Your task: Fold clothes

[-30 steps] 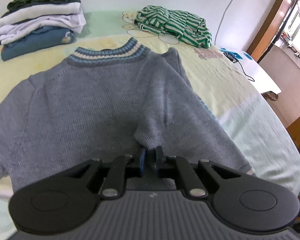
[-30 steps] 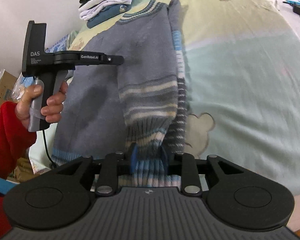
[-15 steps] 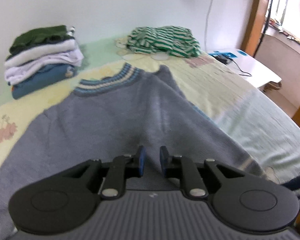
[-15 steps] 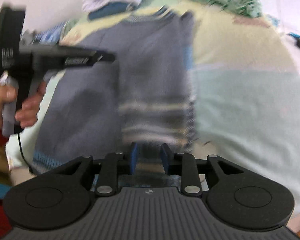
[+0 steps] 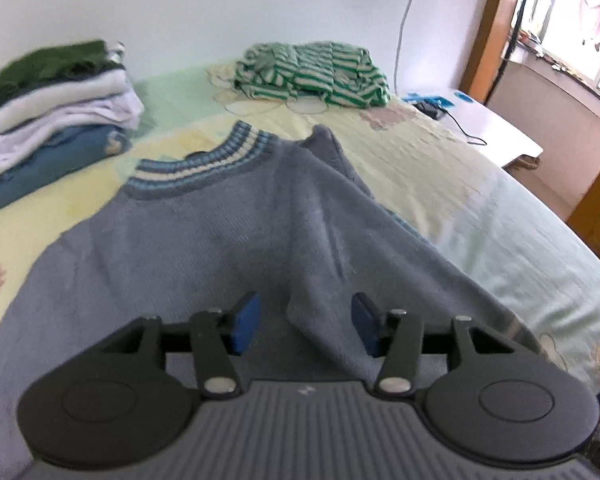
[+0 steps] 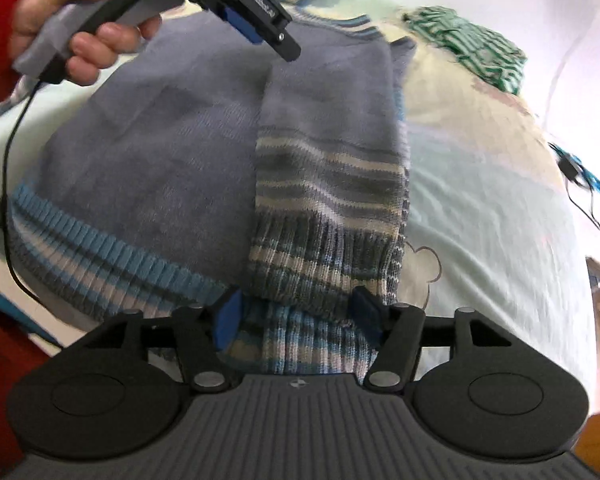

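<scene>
A grey-blue knit sweater (image 5: 204, 248) with a blue-and-cream striped collar lies flat on the bed. One sleeve (image 6: 328, 184) is folded lengthwise over its body. My left gripper (image 5: 306, 328) hovers over the sleeve's fold; its jaws are opening and the blue pads stand clear of the fabric ridge between them. My right gripper (image 6: 296, 316) is at the striped cuff (image 6: 320, 272). Its jaws are also opening, with the cuff lying loose between the pads. In the right wrist view, a hand in a red sleeve holds the left gripper (image 6: 260, 20) above the sweater.
A stack of folded clothes (image 5: 56, 112) sits at the back left of the bed. A crumpled green-and-white striped garment (image 5: 312, 72) lies at the back. A white side table (image 5: 492, 136) with a cable stands to the right. The bed sheet (image 6: 480, 220) beside the sweater is bare.
Both grippers have gone from shut on the sweater to open, letting the fabric go. The right gripper has shifted and rolled; the sleeve now lies flat on the body.
</scene>
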